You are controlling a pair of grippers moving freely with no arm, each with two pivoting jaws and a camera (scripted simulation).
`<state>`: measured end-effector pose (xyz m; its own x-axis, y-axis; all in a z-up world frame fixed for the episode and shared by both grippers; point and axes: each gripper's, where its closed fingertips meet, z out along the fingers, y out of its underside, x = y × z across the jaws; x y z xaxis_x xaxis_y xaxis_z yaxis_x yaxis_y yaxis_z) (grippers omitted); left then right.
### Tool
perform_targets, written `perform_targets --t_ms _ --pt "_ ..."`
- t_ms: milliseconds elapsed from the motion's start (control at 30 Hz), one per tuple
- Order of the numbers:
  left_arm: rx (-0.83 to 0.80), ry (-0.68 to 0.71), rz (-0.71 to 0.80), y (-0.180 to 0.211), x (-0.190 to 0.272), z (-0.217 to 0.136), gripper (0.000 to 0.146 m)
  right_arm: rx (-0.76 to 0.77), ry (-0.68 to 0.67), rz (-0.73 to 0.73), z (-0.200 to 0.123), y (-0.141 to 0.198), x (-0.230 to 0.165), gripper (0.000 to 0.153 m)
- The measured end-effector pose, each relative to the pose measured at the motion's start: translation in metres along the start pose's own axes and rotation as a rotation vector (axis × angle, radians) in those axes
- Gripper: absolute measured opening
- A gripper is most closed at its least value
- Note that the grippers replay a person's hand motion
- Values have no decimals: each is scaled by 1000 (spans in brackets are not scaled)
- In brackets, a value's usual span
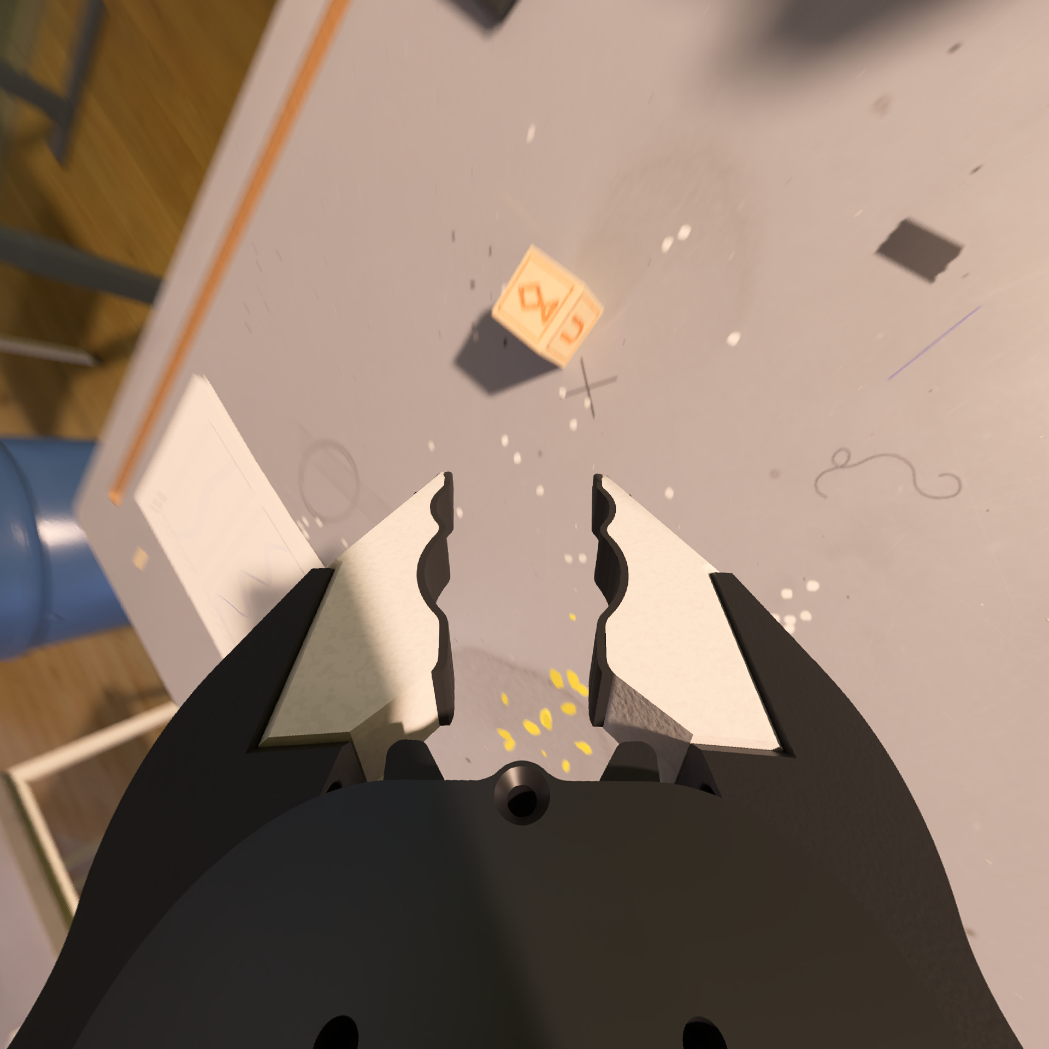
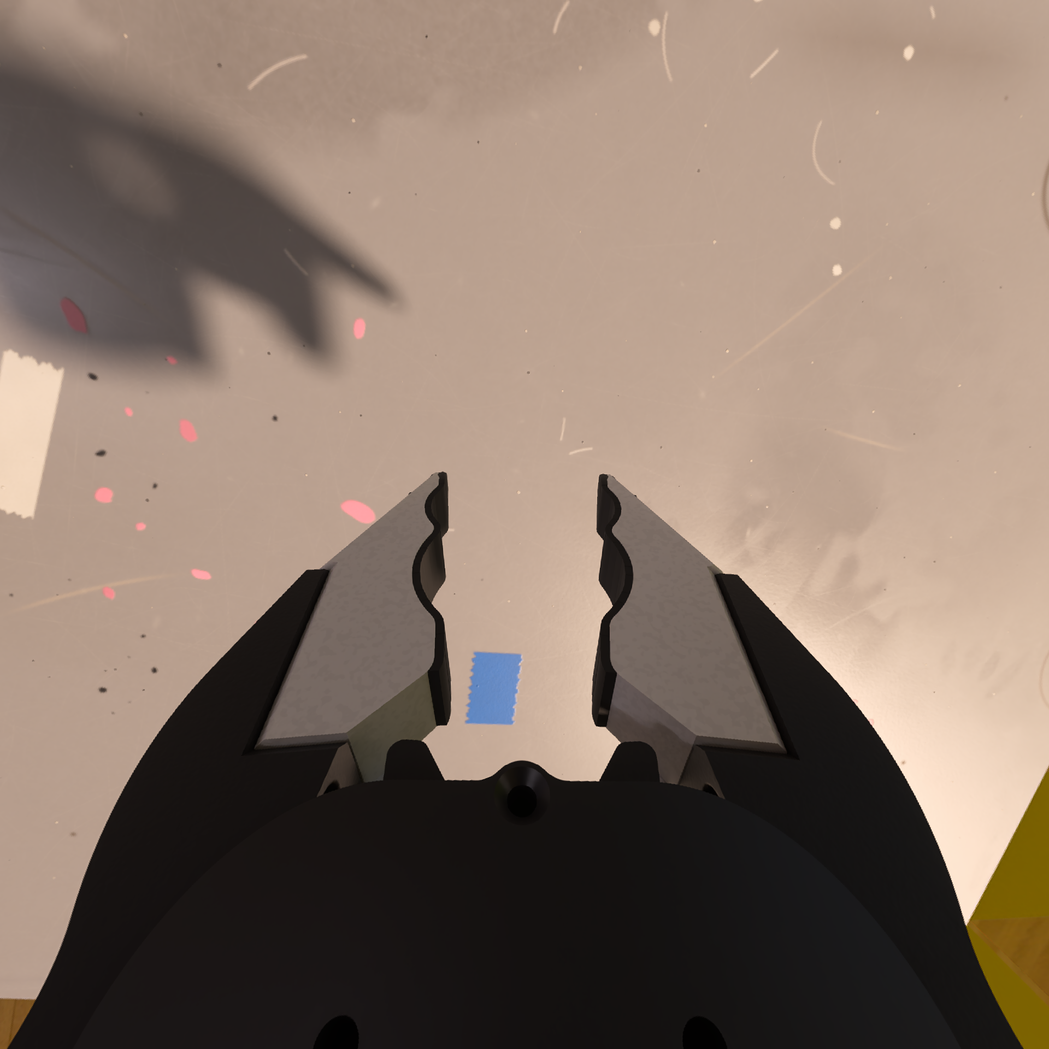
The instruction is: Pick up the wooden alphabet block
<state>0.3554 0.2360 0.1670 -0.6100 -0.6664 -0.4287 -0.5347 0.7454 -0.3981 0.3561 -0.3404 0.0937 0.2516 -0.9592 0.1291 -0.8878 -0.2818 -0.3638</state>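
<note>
The wooden alphabet block (image 1: 548, 306), pale wood with orange markings, sits on the grey table (image 1: 738, 397) ahead of my left gripper (image 1: 522, 482). The left gripper is open and empty, its fingertips short of the block and above the tabletop. My right gripper (image 2: 522, 482) is open and empty over a bare stretch of the table (image 2: 624, 284). The block does not show in the right wrist view.
A white paper sheet (image 1: 221, 528) lies near the table's left edge, which has an orange strip (image 1: 238, 227). A blue barrel (image 1: 40, 545) stands beyond that edge. A dark square patch (image 1: 919, 250) lies at right. Blue tape (image 2: 492, 688) and white tape (image 2: 28, 434) mark the table.
</note>
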Motion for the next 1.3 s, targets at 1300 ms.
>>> perform_targets --t_ms 1300 --pt "-532 232 -130 107 9 112 49 -92 -15 -17 13 13 -4 53"
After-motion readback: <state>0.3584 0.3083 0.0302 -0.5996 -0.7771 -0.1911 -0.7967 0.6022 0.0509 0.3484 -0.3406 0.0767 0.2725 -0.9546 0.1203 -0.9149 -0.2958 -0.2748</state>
